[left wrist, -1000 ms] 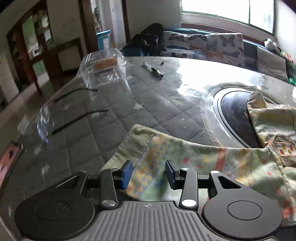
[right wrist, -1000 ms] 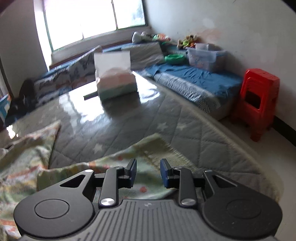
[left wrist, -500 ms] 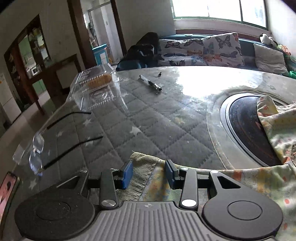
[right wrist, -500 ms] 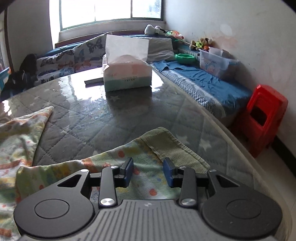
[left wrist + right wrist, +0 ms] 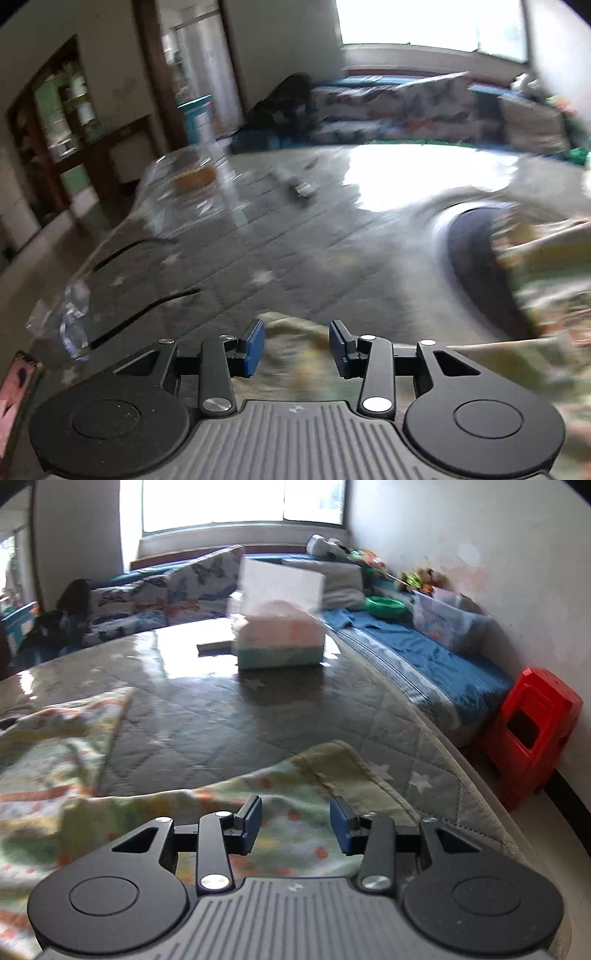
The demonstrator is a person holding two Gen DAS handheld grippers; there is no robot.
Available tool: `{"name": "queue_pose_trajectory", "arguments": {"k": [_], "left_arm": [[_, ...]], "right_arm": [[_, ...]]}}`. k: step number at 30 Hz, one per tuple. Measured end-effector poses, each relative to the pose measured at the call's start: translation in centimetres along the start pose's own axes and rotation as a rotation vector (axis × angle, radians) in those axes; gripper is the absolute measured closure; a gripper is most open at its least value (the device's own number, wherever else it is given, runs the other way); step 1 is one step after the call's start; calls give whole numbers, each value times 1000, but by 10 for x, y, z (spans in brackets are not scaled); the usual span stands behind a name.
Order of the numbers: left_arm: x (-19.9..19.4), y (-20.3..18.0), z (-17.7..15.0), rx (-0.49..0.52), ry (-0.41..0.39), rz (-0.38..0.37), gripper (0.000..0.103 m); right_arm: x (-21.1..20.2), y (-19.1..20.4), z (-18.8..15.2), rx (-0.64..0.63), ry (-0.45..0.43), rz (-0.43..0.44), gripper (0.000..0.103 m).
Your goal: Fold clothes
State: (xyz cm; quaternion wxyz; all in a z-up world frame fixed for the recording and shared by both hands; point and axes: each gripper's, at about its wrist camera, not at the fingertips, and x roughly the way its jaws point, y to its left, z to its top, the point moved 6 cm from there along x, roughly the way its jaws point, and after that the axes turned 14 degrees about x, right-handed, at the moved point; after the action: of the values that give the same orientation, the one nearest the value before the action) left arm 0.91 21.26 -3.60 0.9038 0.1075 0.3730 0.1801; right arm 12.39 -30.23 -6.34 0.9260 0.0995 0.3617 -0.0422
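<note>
So the garment is a light, pale yellow-green piece with a busy little print of orange dots, pastel blocks and some striping. It's spread out unfolded and pretty rumpled. In the right wrist view it fills the lower left and bottom middle of the frame, with a plain ribbed olive cuff end poking toward centre right. In the left wrist view the same garment sits at bottom centre and runs off along the right edge, all blurry, one part draped up there on the right
</note>
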Motion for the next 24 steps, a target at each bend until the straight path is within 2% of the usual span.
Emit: {"name": "queue_pose_trajectory", "arguments": {"k": [2, 7, 10, 14, 19, 24], "left_arm": [[-22, -25, 11, 50, -57, -57, 61], [-61, -100, 31, 133, -159, -263, 63], [-73, -142, 35, 175, -180, -394, 67], [-81, -193, 32, 256, -193, -497, 72], [-78, -222, 13, 324, -161, -558, 75], [-70, -229, 3, 365, -126, -574, 77]], "right_arm": [[-6, 5, -1, -14, 2, 16, 59], [-15, 46, -18, -94, 32, 122, 58], [-21, 70, -29, -141, 50, 186, 58], [-30, 102, -43, -205, 74, 270, 58], [-40, 142, -62, -284, 104, 375, 58], [-33, 146, -79, -332, 154, 373, 58]]}}
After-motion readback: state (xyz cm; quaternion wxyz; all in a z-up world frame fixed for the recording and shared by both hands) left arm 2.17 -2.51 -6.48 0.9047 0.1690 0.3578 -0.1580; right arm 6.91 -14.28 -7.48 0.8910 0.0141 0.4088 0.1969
